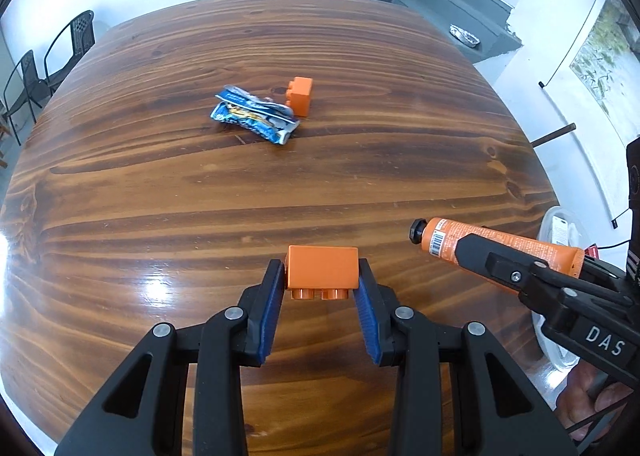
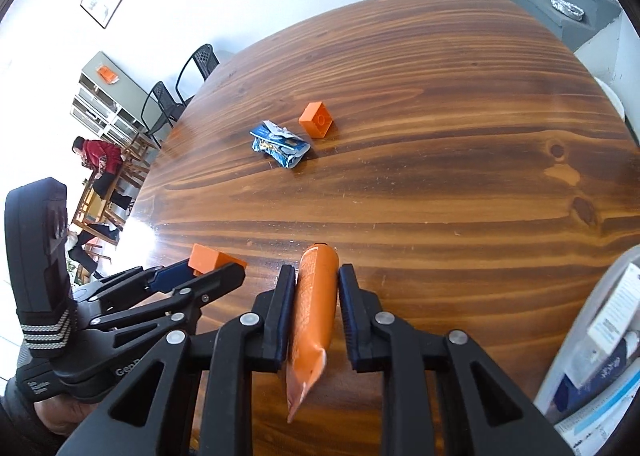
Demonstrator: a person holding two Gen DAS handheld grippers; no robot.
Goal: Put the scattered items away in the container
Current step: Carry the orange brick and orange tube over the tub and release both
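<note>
My left gripper [image 1: 322,276] is shut on an orange toy brick [image 1: 322,271], held above the wooden table [image 1: 280,184] with its studs facing me. An orange tube [image 2: 314,304] with a black cap is clamped in my right gripper [image 2: 313,276]; the left wrist view shows that tube [image 1: 460,238] at the right. Farther out on the table lie a second orange brick [image 1: 300,96] and a crumpled blue wrapper [image 1: 254,114] side by side. The clear plastic container [image 2: 600,336] sits at the right edge of the right wrist view, with boxes inside.
Black metal chairs [image 1: 60,52] stand past the table's far left edge. Grey steps [image 1: 460,12] with a foil dish lie beyond the far right. A person in red [image 2: 100,160] sits at another table in the background.
</note>
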